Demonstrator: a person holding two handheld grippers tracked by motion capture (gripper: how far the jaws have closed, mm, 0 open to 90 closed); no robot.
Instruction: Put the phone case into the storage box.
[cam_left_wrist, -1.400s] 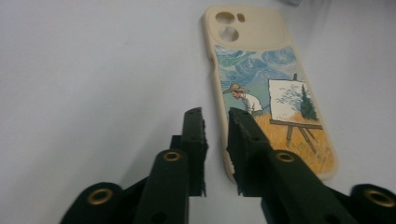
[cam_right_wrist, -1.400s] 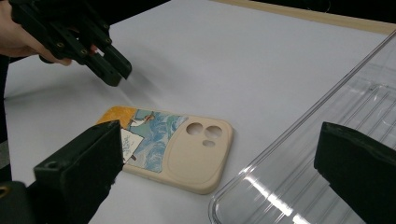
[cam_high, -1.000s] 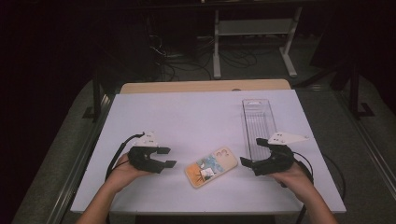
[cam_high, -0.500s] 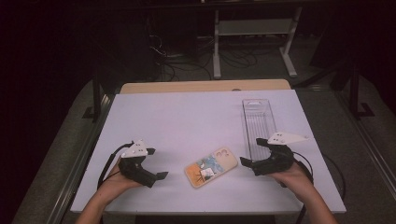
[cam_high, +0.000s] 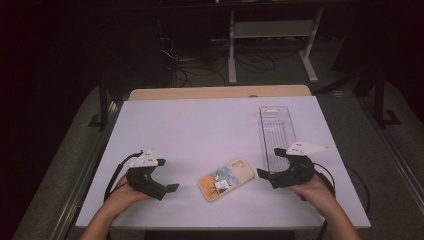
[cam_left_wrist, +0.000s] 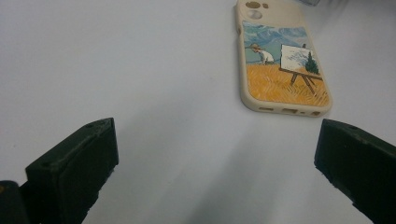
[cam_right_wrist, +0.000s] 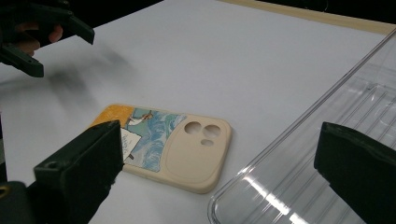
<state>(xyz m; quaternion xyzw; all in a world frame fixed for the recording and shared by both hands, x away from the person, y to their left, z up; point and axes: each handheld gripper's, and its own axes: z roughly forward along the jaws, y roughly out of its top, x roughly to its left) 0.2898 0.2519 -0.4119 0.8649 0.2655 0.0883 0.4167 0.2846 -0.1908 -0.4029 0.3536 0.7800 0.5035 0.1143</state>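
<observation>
While both grippers (cam_high: 170, 189) (cam_high: 267, 170) gape, holding nothing, the painted phone case (cam_high: 226, 179) bears no legible writing.

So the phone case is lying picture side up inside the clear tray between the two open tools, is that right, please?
Not quite: the phone case lies picture side up on the bare table, beside the clear tray, not inside it. The high view shows this. It is between the left tool and the right tool, both open.

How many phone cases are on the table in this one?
1. The phone case lies flat, picture side up, near the front of the white table, between the left gripper and right gripper. Nothing seems hidden.
</observation>
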